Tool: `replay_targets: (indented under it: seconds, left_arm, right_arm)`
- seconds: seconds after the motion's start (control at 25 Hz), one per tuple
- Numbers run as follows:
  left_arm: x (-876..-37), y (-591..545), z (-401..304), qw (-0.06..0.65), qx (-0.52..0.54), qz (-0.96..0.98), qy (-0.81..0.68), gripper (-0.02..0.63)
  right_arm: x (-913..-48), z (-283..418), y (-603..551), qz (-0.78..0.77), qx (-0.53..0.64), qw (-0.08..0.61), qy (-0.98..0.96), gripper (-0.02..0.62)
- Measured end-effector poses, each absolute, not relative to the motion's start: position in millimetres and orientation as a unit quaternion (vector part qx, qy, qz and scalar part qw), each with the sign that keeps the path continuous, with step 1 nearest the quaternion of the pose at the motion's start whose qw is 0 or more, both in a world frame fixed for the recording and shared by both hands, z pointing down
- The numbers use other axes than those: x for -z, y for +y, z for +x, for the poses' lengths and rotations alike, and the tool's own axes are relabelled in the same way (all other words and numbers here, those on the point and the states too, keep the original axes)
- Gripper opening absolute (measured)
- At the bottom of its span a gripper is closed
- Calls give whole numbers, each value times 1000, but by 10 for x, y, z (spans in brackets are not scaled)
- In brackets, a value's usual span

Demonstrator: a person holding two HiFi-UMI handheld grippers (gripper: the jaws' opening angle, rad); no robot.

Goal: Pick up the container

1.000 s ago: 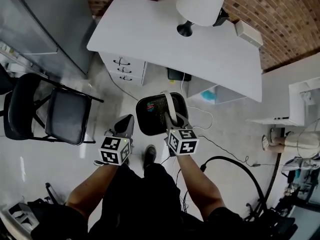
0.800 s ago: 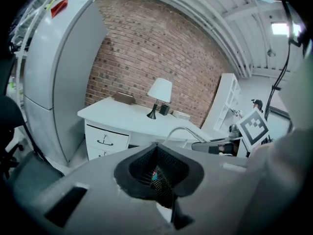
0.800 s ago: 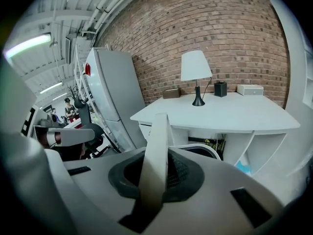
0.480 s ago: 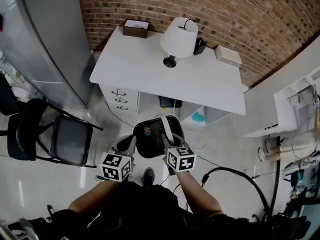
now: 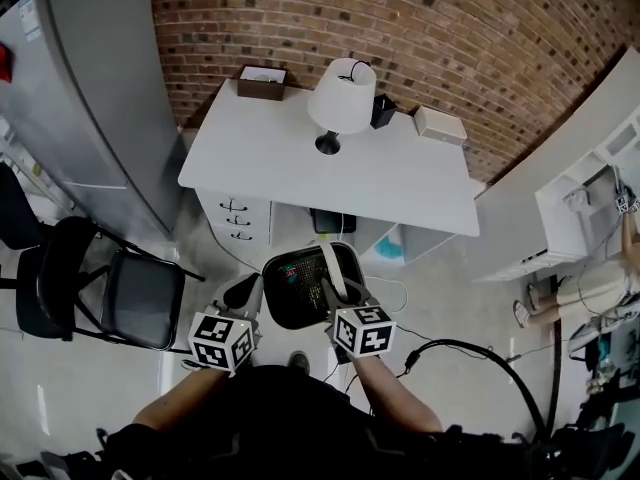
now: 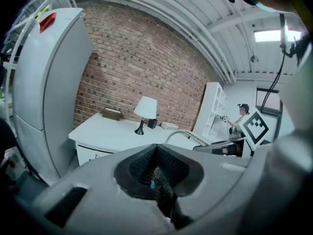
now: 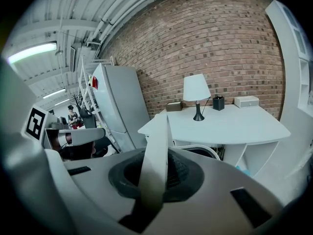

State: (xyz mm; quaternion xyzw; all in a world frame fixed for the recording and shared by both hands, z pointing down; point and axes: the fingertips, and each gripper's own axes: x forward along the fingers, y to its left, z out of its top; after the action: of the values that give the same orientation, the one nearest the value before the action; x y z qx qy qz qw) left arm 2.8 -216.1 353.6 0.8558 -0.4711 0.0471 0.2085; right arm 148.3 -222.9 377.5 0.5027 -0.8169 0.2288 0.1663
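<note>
Hanging between both grippers, in front of one white desk (image 5: pixel 300 163): one black mesh container (image 5: pixel 298 290). Pinched at mesh wall (image 6: pixel 163 189) by left gripper (image 5: pixel 256 290), at white handle (image 5: pixel 331 263) by right gripper (image 5: pixel 338 296). Confirmed in gripper views only. Shown by head view alone: whole container, one black chair (image 5: pixel 130 293). Counted on desk: one lamp (image 5: pixel 342 96).

The black mesh container (image 5: pixel 300 290) (a pale strap handle (image 5: pixel 329 260) arches over it) hangs upright, clear of the floor (image 5: pixel 440 303), mouth up.
</note>
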Motion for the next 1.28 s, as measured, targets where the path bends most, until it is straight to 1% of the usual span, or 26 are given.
replay_targets:
  seconds: [0.2, 0.44, 1.0, 1.28]
  left_arm:
    - [-3316, -2142, 22, 180, -49, 867, -461, 11]
    - [-3033, -2088, 7, 169, -29, 875, -453, 11]
    - [-2966, -2016, 135, 142, -39, 885, -442, 11]
    - [-2930, -1995, 181, 142, -36, 886, -441, 11]
  right_arm:
    - [-3597, 1466, -2191, 510, -216, 156, -818, 40]
    - [-3392, 1528, -2105, 520, -207, 141, -816, 40]
    - [-3247, 1599, -1994, 525, -216, 127, -813, 40]
    - [-3201, 1612, -2006, 526, -213, 126, -814, 40]
